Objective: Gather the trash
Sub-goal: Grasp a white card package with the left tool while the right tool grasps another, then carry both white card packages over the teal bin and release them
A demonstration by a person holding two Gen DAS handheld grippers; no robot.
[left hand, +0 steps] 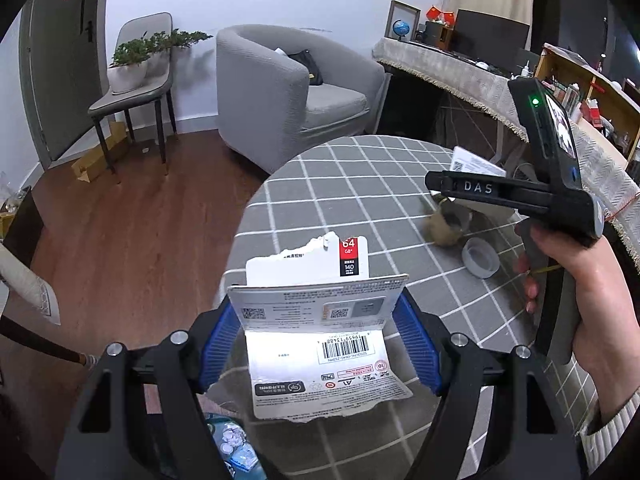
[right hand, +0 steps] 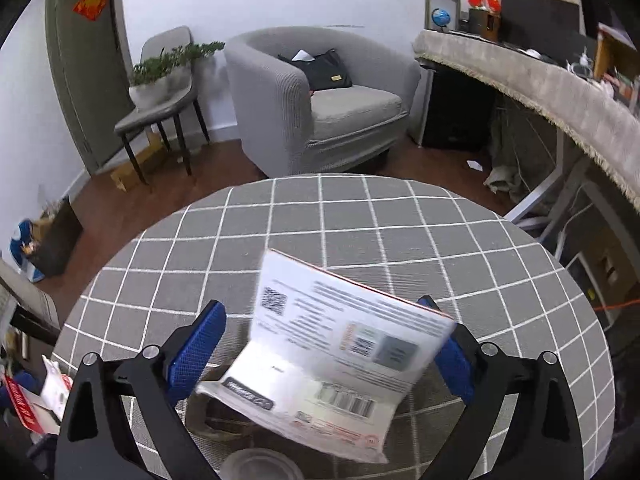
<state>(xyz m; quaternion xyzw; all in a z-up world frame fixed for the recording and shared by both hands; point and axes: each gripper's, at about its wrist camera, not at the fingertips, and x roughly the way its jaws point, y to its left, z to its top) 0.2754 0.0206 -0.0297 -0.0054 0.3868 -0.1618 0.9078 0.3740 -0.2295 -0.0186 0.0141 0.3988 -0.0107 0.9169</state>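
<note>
My left gripper (left hand: 318,344) is shut on a folded white memory-card package (left hand: 320,360) with a barcode, held above the near edge of the round checked table (left hand: 360,184). A torn white and red card piece (left hand: 316,260) stands just beyond it. My right gripper (right hand: 328,360) holds a second folded white package (right hand: 340,352), blurred and tilted between its blue pads (right hand: 192,352); only the right pad seems to touch it. In the left wrist view the right gripper (left hand: 440,184) hovers over the table's right side with that package (left hand: 474,164) behind it.
A crumpled brown wrapper (left hand: 446,226) and a small grey bowl (left hand: 480,258) lie on the table to the right. A bag with trash (left hand: 236,448) sits below the left gripper. A grey armchair (right hand: 320,100), a chair with plants (right hand: 164,92) and a covered desk (right hand: 540,80) stand beyond.
</note>
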